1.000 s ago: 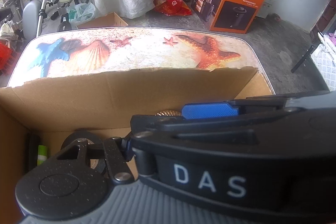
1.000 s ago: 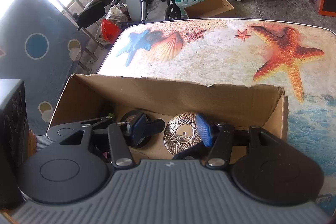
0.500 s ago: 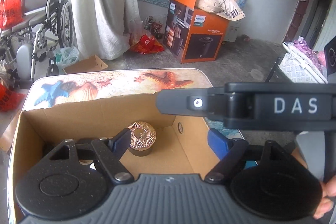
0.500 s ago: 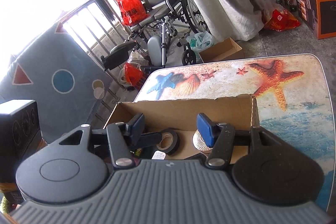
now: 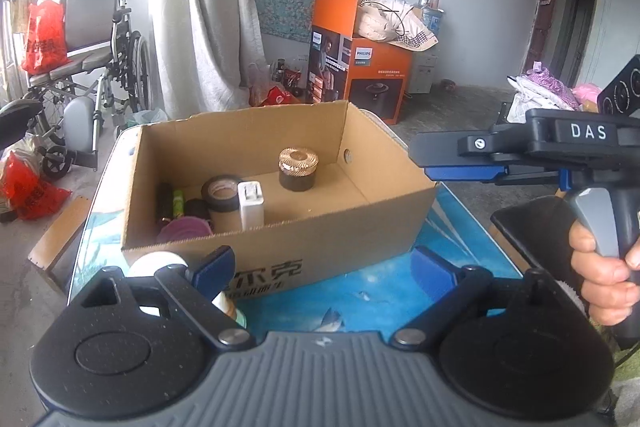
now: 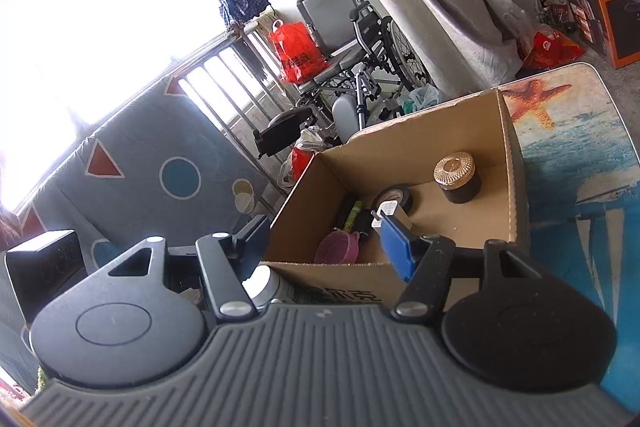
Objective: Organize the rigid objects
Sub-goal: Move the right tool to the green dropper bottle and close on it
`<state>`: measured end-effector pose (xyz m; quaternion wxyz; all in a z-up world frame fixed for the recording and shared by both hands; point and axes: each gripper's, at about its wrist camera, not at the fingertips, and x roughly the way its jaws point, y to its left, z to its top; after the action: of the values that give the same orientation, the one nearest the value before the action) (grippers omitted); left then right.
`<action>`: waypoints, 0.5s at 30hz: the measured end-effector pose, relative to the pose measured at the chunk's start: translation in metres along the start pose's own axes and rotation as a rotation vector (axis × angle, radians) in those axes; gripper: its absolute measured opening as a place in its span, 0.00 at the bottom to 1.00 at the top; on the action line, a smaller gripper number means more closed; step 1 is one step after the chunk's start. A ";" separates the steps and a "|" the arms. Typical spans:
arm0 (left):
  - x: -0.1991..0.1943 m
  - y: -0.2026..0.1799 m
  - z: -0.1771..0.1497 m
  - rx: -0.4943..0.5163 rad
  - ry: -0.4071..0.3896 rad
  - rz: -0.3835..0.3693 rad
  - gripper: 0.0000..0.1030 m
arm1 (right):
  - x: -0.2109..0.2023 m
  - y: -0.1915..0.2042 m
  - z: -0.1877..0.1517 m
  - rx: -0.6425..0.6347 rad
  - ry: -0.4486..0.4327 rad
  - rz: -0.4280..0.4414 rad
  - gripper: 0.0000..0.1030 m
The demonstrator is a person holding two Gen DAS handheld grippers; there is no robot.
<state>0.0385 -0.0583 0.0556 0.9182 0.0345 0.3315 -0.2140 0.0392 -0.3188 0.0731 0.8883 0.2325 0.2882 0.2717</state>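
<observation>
In the box on the table, the jar, tape and charger are seen; both empty grippers, left and right, are being spread before it.

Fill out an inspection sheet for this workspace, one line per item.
Surface: table with a printed sea and starfish pattern.
Job's things: cardboard box holds a gold-lidded jar, tape roll, white charger and pink cup.
Clutter: white-capped bottle outside the box's near wall.
Grippers: left gripper and right gripper, jaws opening, nothing between them.
Cables: nothing seen.
Surroundings: wheelchair, orange carton, red bags, curtain.
</observation>
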 end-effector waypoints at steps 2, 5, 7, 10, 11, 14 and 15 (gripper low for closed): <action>-0.001 0.006 -0.022 0.009 0.017 0.036 0.93 | 0.009 0.011 -0.018 -0.026 0.028 0.005 0.59; 0.006 0.006 -0.047 0.041 0.020 0.090 0.92 | 0.030 0.035 -0.044 -0.080 0.104 0.014 0.59; 0.013 0.007 -0.061 0.063 0.022 0.123 0.90 | 0.046 0.052 -0.056 -0.126 0.156 0.011 0.59; 0.029 0.010 -0.074 0.085 0.025 0.164 0.81 | 0.067 0.075 -0.067 -0.207 0.207 -0.004 0.56; 0.033 0.013 -0.077 0.087 0.028 0.164 0.79 | 0.075 0.082 -0.068 -0.239 0.219 -0.015 0.55; 0.043 0.021 -0.084 0.076 0.031 0.165 0.69 | 0.095 0.101 -0.073 -0.339 0.239 -0.064 0.52; 0.046 0.026 -0.087 0.064 0.032 0.161 0.67 | 0.100 0.105 -0.073 -0.367 0.245 -0.074 0.51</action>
<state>0.0299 -0.0340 -0.0427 0.9255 0.0940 0.3352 -0.1493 0.0249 -0.1601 0.0409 0.8835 0.0215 0.3479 0.3130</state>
